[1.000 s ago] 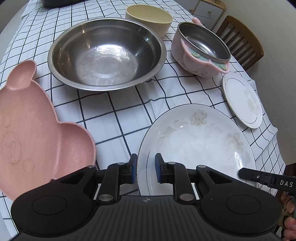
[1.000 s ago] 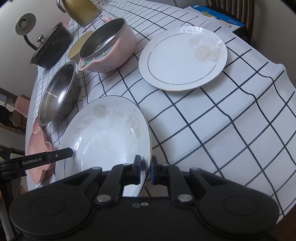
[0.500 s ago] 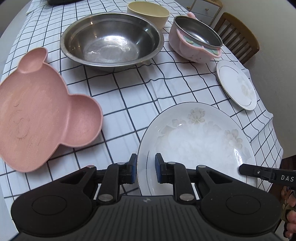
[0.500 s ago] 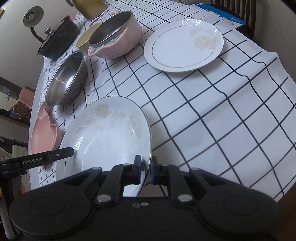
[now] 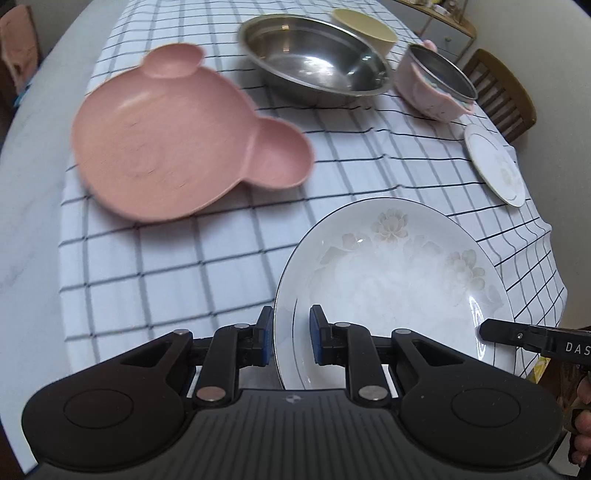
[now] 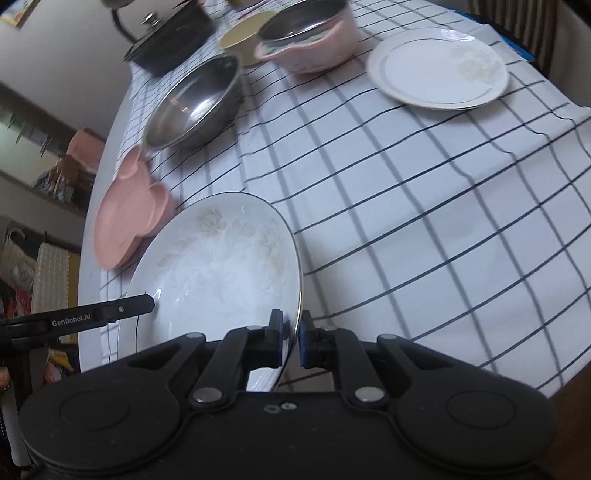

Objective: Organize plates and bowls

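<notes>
Checked tablecloth, left gripper and right gripper jaws clamped on floral plate rim

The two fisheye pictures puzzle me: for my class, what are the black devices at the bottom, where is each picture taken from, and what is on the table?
No robot here: a person holds a hand-operated gripper in each hand, each with a camera looking along its jaws. One picture is from the left gripper, the other from the right gripper. Both are shut on opposite rims of the same flowered white plate, carrying it together. On the checked tablecloth lie a pink bear-shaped plate, a steel bowl, a cream bowl, a pink pot with a steel lining and a smaller white plate. A black lidded pot stands at the far end.
</notes>
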`<state>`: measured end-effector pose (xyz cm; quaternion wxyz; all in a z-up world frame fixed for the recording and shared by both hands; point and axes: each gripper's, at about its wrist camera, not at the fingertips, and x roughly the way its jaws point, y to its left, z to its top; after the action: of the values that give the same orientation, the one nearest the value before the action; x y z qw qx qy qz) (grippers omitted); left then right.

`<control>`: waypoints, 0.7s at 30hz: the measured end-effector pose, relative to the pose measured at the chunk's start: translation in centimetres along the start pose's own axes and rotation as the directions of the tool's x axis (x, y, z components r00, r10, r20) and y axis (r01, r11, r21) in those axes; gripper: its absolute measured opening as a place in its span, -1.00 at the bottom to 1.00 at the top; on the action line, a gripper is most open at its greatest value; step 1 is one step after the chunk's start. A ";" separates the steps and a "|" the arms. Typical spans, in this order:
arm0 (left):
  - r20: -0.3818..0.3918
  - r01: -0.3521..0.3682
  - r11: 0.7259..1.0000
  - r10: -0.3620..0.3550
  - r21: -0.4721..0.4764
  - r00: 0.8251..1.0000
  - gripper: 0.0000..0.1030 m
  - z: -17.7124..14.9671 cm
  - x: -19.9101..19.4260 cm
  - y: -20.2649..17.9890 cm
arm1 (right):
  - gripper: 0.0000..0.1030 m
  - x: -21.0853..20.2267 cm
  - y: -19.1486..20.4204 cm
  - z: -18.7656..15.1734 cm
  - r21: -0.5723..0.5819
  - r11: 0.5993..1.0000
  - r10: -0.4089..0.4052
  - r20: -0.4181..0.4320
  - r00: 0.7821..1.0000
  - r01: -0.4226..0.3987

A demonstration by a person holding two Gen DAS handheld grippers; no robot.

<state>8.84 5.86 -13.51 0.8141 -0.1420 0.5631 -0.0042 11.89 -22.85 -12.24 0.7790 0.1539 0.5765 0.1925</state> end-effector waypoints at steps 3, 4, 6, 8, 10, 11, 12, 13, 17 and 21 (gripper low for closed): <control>0.005 -0.003 0.999 0.004 -0.044 1.000 -0.63 -1.7 -1.1 2.3 | -0.82 0.9 1.5 -0.9 -0.033 0.999 0.017 -0.028 0.999 -0.018; 0.007 -0.009 0.998 0.010 -0.054 1.000 -0.63 -2.3 -1.5 2.9 | -0.82 1.1 2.0 -1.2 -0.044 0.999 0.025 -0.038 0.999 -0.027; 0.013 -0.030 0.997 0.031 -0.066 0.999 -0.63 -3.4 -2.1 4.0 | -0.82 1.7 3.0 -1.9 -0.075 0.996 0.040 -0.058 0.997 -0.045; 0.013 -0.044 0.996 0.045 -0.082 0.999 -0.63 -4.2 -2.5 4.8 | -0.82 2.2 4.0 -2.7 -0.105 0.992 0.054 -0.078 0.996 -0.062; 0.012 -0.049 0.994 0.051 -0.097 0.999 -0.63 -4.9 -2.6 5.5 | -0.82 2.8 4.6 -3.1 -0.118 0.990 0.062 -0.096 0.993 -0.073; 0.011 -0.055 0.994 0.056 -0.095 0.998 -0.63 -5.2 -2.6 5.7 | -0.82 3.0 4.8 -3.3 -0.123 0.990 0.064 -0.103 0.993 -0.076; 0.011 -0.060 0.994 0.062 -0.088 0.998 -0.63 -5.5 -2.5 5.7 | -0.82 3.3 5.0 -3.5 -0.130 0.989 0.063 -0.106 0.992 -0.077; 0.009 -0.065 0.995 0.066 -0.080 0.998 -0.63 -5.7 -2.4 5.7 | -0.82 3.5 5.0 -3.6 -0.135 0.988 0.061 -0.107 0.992 -0.075; 0.013 -0.063 0.996 0.064 -0.066 0.998 -0.63 -6.1 -2.2 5.6 | -0.82 3.9 5.0 -3.8 -0.146 0.988 0.041 -0.109 0.993 -0.057; 0.007 -0.058 0.996 0.058 -0.070 0.998 -0.63 -6.1 -2.2 5.5 | -0.80 4.1 4.7 -4.0 -0.120 0.991 0.040 -0.116 0.992 -0.054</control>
<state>1.63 10.13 -14.75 0.8109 -0.1537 0.5633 0.0396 8.52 -16.73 -14.66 0.7483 0.1082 0.6031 0.2543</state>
